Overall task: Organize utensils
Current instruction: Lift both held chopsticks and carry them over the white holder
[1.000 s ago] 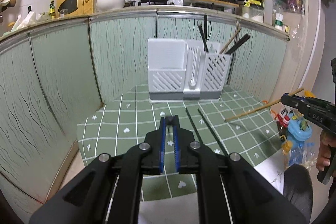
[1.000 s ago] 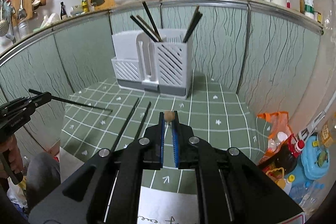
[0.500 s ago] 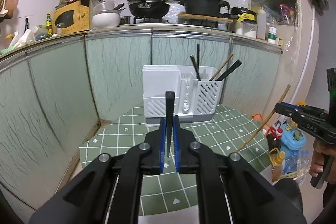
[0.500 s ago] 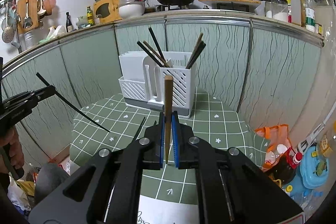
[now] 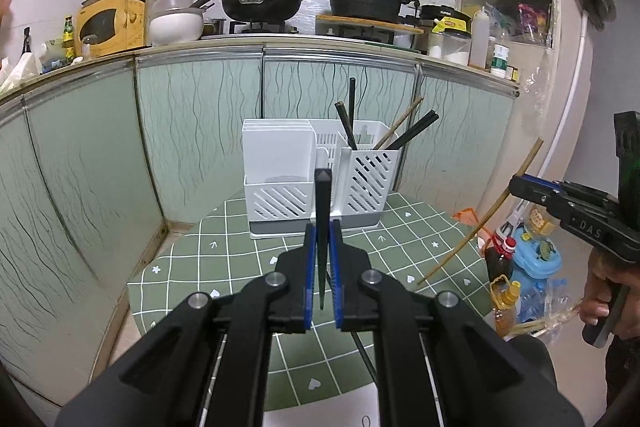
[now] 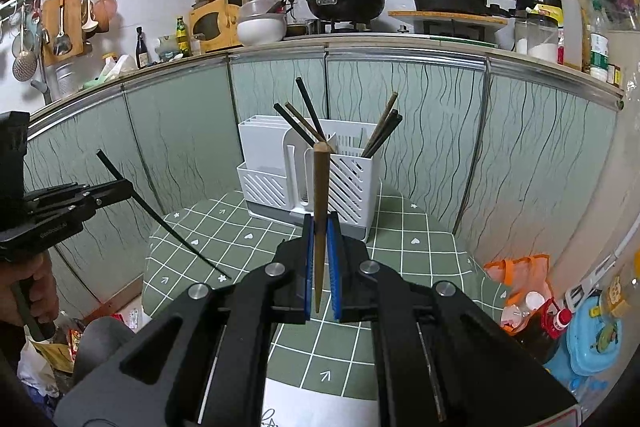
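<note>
Two wrist fisheyes, angled slightly down, both facing white utensil rack (image 5: 320, 171) nearby

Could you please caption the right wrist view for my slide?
Right tool holds a brown chopstick before the white holder.

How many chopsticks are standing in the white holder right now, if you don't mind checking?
5 in the holder: three lean left, two black and one brown; two lean right, one brown, one black. Others may be hidden.
</note>
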